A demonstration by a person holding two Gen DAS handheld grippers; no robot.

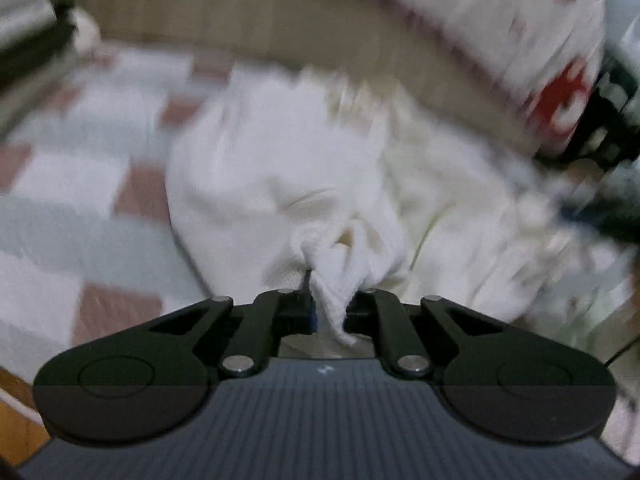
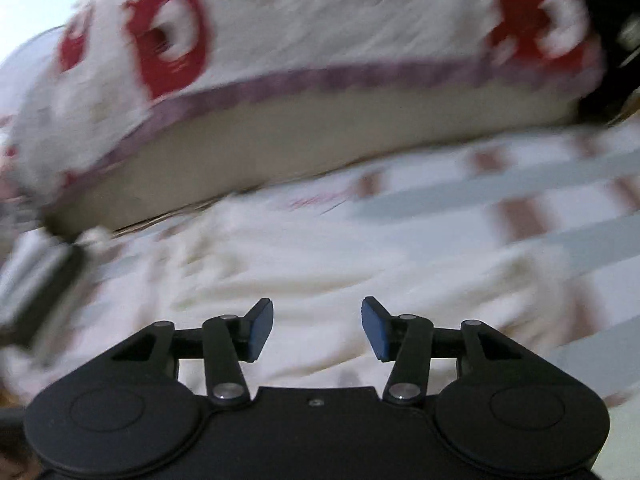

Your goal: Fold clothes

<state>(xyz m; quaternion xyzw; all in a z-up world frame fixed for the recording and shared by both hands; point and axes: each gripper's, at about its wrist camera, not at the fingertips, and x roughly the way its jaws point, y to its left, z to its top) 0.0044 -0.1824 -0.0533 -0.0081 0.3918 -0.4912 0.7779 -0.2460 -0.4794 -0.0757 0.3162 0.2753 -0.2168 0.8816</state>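
- My left gripper [image 1: 330, 312] is clamped on a bunched edge of the white garment [image 1: 280, 184]. The pinch gathers several layers, so the cloth can be lifted or dragged without slipping out.
- The white garment lies crumpled on the checked bedcover [image 1: 72, 184], spreading from my left gripper toward the far right. I judge it unfolded in its present state: no flat panels or straight creases are visible.
- My right gripper [image 2: 317, 330] has its fingers apart and holds nothing. It hangs just above the near part of the garment [image 2: 300, 264], a position that suits taking a second hold so the cloth can be spread between two points.
- A red-patterned quilt [image 2: 280, 28] runs along the far side, clear of the working area.
- Both views are motion-blurred; which part of the garment I grip cannot be determined.
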